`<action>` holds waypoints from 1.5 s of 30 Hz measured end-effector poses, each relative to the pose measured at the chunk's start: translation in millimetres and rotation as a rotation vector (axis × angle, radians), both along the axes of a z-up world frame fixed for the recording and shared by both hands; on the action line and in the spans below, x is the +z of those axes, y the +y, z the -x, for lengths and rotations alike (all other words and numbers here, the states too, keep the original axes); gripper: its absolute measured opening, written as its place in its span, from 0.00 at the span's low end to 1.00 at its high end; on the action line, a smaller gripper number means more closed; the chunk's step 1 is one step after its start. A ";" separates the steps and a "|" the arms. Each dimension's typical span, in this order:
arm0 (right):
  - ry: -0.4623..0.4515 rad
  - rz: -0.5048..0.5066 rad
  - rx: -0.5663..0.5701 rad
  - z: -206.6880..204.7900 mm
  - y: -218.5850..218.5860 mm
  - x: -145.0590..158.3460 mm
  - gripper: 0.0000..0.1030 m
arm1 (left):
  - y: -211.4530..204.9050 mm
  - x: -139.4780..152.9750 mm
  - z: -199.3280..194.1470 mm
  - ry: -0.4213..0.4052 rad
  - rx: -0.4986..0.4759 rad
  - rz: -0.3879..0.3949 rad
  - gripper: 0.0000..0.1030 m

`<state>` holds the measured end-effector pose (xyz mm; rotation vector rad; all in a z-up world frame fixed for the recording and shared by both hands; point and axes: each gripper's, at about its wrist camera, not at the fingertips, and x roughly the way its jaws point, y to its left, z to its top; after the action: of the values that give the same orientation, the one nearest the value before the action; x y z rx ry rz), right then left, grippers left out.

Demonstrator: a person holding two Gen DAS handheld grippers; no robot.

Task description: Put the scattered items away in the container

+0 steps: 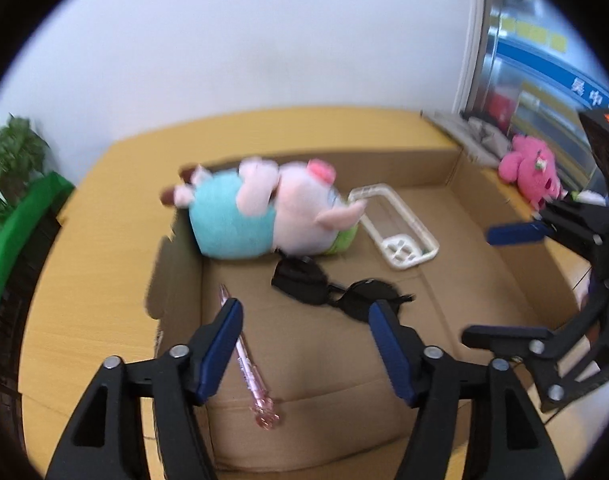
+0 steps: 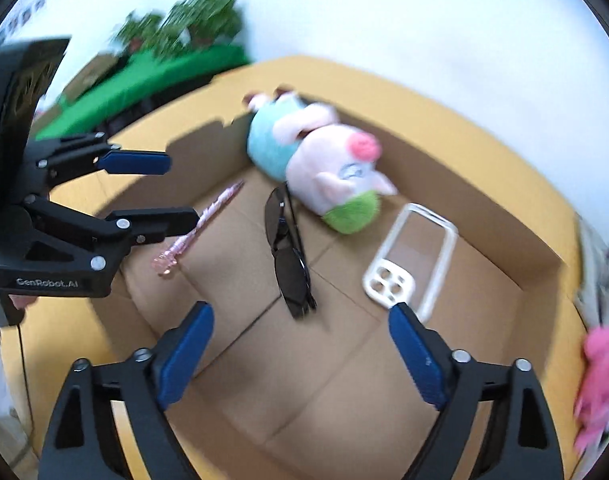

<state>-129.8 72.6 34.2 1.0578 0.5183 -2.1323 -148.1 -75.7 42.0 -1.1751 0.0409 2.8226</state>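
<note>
Four items lie in your cardboard box (image 2: 484,208); the pink plush (image 1: 530,176) waits outside it. Both your left tongs (image 1: 304,344) and right tongs (image 2: 300,354) gape empty.

White lettering reading "GenRobot.AI" is printed on the black body of the left claw (image 2: 164,188), seen at the left edge of the right wrist view, along the lower side of its frame. In the left wrist view, a blue band (image 1: 560,68) crosses the glass front at the far right and carries white Chinese characters; one looks like "中", the others are too blurred to read. Yellow squares (image 1: 524,30) above that band may hold characters, but none can be made out. No other text, number or brand is legible in either view.
</note>
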 end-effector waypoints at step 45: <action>-0.145 0.192 -0.238 -88.6 93.8 -126.9 0.78 | 156.6 -117.6 -51.4 -0.342 -0.263 -0.194 0.49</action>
<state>-41.2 166.4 -92.7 1.2007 0.1198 -2.2344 -96.7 81.0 -75.6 -1.4645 -0.0916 2.3127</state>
